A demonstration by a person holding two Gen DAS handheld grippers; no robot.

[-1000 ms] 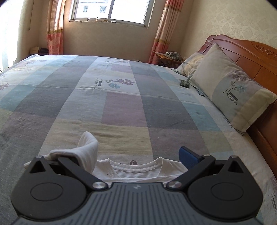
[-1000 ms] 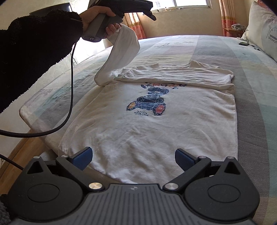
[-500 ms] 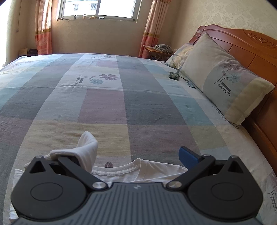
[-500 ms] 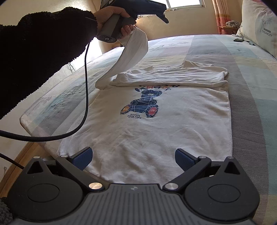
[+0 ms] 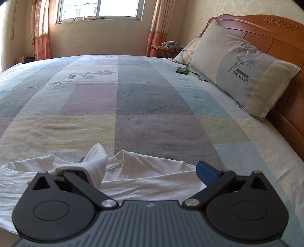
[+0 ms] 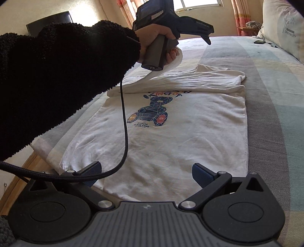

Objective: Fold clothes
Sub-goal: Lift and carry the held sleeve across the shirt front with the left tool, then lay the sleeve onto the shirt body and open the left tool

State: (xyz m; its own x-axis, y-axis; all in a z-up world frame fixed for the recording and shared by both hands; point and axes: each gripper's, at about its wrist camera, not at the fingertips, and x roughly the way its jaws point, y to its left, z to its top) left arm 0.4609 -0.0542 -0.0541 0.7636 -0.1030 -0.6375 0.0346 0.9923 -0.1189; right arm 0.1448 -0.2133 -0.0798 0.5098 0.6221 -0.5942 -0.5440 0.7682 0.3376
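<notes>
Bright daylight from the window (image 5: 100,8), sharp focus, fisheye bending at dark corners.

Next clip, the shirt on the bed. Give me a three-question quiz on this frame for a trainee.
1. True or false: the right gripper is shut on the hem of the white T-shirt.
2. Which part of the shirt hangs over one finger of the left gripper? A) hem B) sleeve C) neckband
3. What word is printed on the pillow?
Key: 1 false, its jaws stand open at the hem; 2 B; 3 DREAMCITY.
</notes>
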